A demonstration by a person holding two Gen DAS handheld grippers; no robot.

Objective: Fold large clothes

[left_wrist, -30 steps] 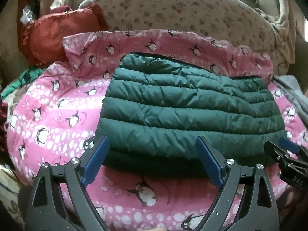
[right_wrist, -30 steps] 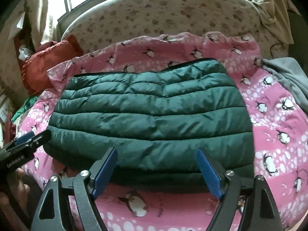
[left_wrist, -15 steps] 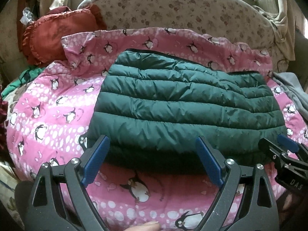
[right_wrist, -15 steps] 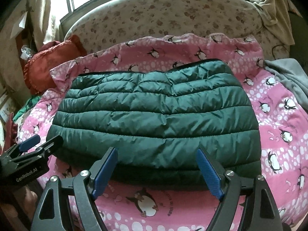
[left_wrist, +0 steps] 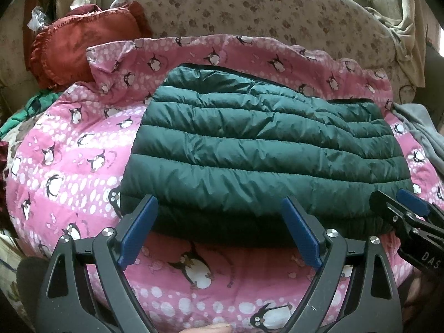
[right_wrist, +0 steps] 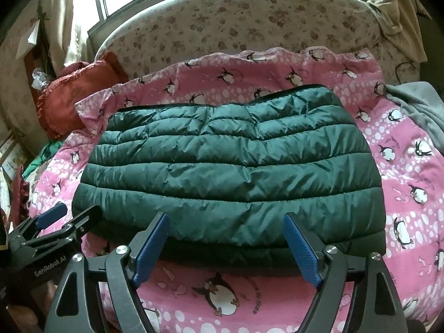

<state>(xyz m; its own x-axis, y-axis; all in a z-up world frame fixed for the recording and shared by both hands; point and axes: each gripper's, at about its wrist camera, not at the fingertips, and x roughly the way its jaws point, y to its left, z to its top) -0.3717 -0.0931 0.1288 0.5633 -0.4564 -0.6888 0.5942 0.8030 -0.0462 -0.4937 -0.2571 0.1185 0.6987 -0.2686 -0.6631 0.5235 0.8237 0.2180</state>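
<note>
Drawn back a touch from the folded jacket, both grippers, with more pink cover now showing beneath the near hem.
Spread widest: pink penguin-print blanket, over a floral-print mattress at 12 o'clock; lying flat at its centre, folded dark green quilted jacket; at 10 o'clock, red ruffled cushion; at 3 o'clock, grey cloth. Hovering at 6 o'clock just short of the hem: left gripper, fingers wide apart and gripping nothing; right gripper, likewise spread and empty.
</note>
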